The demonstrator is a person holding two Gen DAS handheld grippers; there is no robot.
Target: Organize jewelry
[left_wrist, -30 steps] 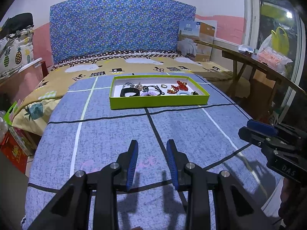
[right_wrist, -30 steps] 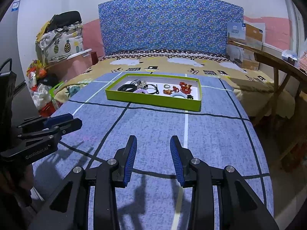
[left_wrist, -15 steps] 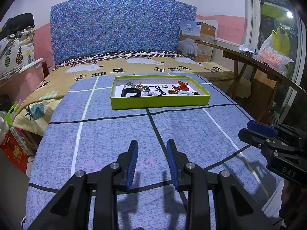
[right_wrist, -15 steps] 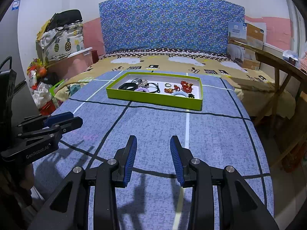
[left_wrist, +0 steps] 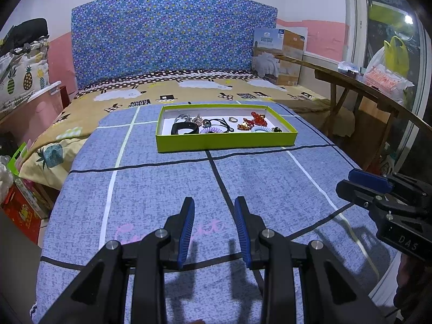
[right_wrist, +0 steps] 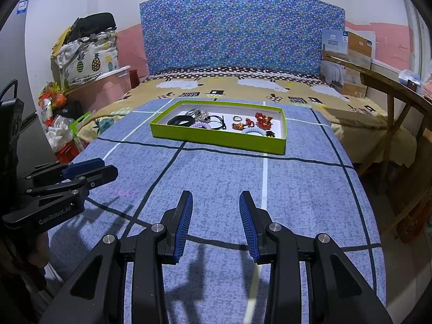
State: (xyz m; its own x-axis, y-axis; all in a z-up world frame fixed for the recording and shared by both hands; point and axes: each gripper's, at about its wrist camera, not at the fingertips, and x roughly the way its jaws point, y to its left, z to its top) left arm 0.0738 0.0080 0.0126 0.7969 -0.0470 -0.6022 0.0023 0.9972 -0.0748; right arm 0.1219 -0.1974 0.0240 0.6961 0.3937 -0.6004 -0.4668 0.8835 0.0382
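Observation:
A lime green tray [left_wrist: 226,143] [right_wrist: 216,136] sits far ahead on the blue checked cloth. It holds jewelry: a black band [left_wrist: 184,128], a purple coil hair tie [left_wrist: 211,129], a ring [left_wrist: 233,119], red beads [left_wrist: 257,118] [right_wrist: 263,117] and several other small pieces. My left gripper [left_wrist: 214,210] is open and empty, low over the near cloth. My right gripper [right_wrist: 216,205] is open and empty too, well short of the tray. Each gripper shows at the side of the other's view [left_wrist: 378,197] [right_wrist: 67,178].
The blue cloth [left_wrist: 162,183] covers the foot of a bed with a yellow sheet [left_wrist: 135,100] and a blue patterned headboard [left_wrist: 172,43]. A wooden bench [left_wrist: 359,89] stands at the right. Bags and boxes [right_wrist: 62,127] sit on the floor at the left.
Both views have tilted slightly, so the tray sits a little lower in the frame. Both grippers stay open and empty.

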